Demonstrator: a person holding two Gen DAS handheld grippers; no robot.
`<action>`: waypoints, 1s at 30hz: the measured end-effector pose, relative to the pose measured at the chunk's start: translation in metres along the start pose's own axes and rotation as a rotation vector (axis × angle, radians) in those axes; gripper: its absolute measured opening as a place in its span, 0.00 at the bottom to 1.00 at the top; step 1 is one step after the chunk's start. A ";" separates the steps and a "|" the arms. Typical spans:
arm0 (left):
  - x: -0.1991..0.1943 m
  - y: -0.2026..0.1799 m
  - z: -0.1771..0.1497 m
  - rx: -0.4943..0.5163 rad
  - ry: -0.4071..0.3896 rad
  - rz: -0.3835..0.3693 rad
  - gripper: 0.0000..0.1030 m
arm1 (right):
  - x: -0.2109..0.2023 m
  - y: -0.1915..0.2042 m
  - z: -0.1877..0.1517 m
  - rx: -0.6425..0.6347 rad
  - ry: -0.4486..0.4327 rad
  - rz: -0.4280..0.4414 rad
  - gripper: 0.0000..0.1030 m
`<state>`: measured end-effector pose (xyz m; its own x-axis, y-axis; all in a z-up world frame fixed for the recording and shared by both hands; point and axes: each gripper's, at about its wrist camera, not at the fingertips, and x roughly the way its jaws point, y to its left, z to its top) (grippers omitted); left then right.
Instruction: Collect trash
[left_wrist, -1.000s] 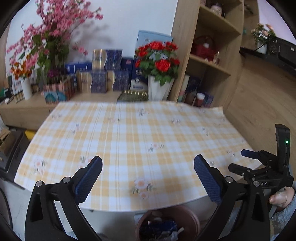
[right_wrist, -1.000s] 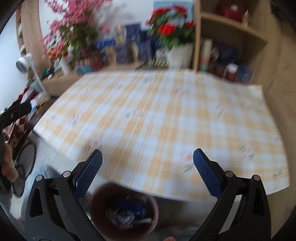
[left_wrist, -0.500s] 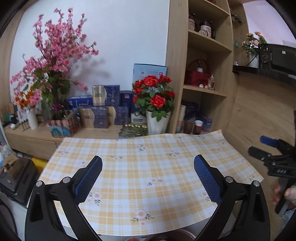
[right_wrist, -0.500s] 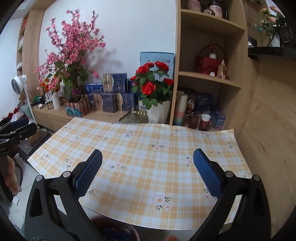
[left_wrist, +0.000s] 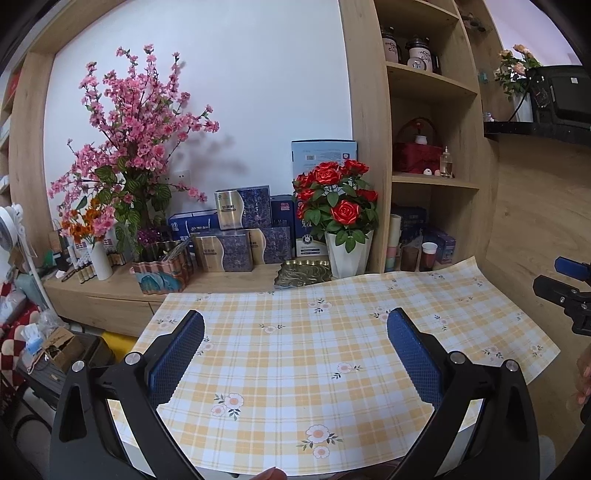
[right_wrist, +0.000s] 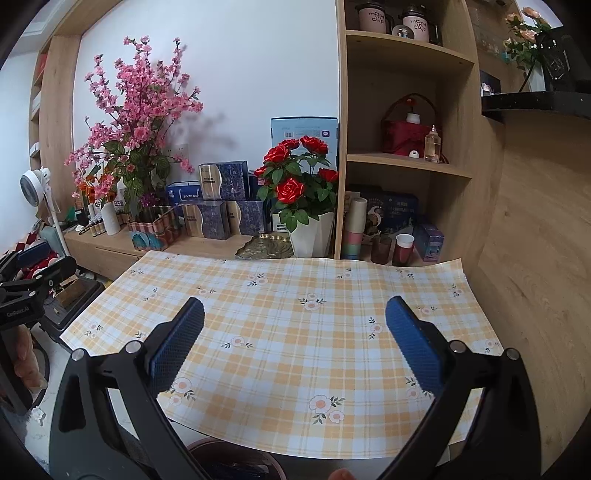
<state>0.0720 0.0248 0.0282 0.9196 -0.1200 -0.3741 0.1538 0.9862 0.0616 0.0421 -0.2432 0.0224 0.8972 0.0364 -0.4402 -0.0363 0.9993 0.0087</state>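
Yellow-and-white checked cloth with small flower prints covered the table (left_wrist: 332, 354), which filled the middle of both views and ran from the near edge to the far wooden sideboard (left_wrist: 110, 295). On the right a tall wooden shelf unit (right_wrist: 406, 110) rose from the table's far edge, with jars on its top shelf, a red basket (right_wrist: 406, 136) one shelf down and cups at the bottom. A tall spray of pink blossom (left_wrist: 136, 129) stood at the far left of the sideboard. A white pot of red roses (left_wrist: 340, 206) sat at the far middle, just beside the shelf unit, with blue and gold boxes (left_wrist: 240, 232) stacked to its left. A white fan (right_wrist: 37, 184) stood at the far left.

The bin (right_wrist: 236, 461), a round brown one, showed only as a rim below the near table edge in the right wrist view; blue scraps lay inside, too cut off to tell how they lay or which way they pointed.

The left gripper (left_wrist: 295, 354) hung above the near part of the table, its blue-padded fingers spread wide with nothing between them. The right gripper (right_wrist: 295, 347) was likewise spread wide and held nothing, above the near right of the cloth.
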 end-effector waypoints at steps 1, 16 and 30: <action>-0.001 0.000 0.001 0.003 -0.002 0.005 0.94 | 0.000 0.000 0.000 0.000 -0.002 -0.002 0.94; -0.002 -0.001 0.004 0.016 -0.004 0.024 0.94 | -0.002 -0.001 -0.001 0.013 0.002 -0.002 0.94; -0.003 0.000 0.008 0.018 0.000 0.037 0.94 | 0.001 -0.001 -0.005 0.017 0.016 -0.011 0.94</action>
<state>0.0724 0.0245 0.0365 0.9246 -0.0836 -0.3716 0.1264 0.9877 0.0922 0.0407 -0.2438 0.0179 0.8904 0.0251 -0.4545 -0.0184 0.9996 0.0192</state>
